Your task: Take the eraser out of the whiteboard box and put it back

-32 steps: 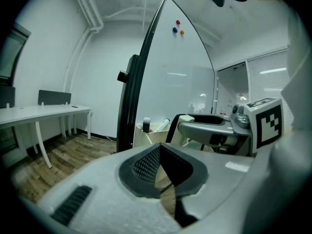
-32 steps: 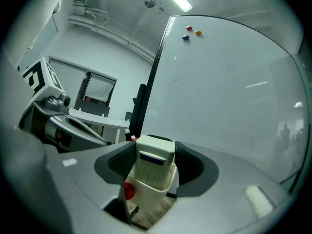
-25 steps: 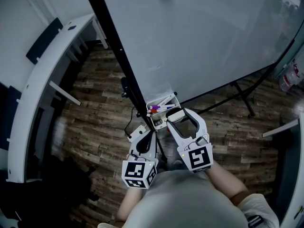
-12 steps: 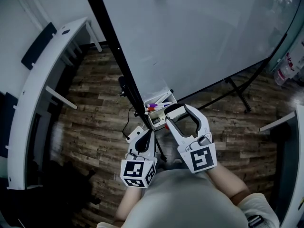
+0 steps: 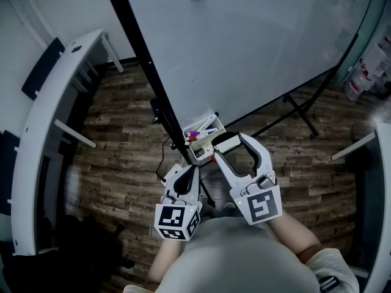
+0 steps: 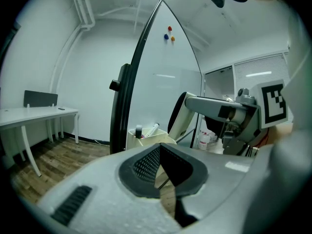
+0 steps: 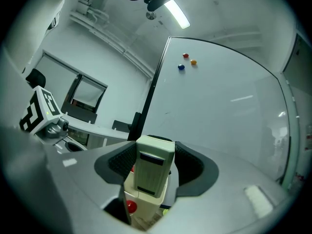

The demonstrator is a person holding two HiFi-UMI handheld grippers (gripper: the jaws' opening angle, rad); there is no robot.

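Grips the eraser [image 7: 154,172] upright between the right gripper [image 5: 227,145] jaws. Has raised it slightly, just above the box [image 5: 194,145]; taking-out looks done, putting back remains. Keeps the left gripper [image 6: 161,165] closed, empty, nearby.

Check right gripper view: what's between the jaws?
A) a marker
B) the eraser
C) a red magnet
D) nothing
B: the right gripper is clamped on the pale eraser, with a pad pressing on each side of it.
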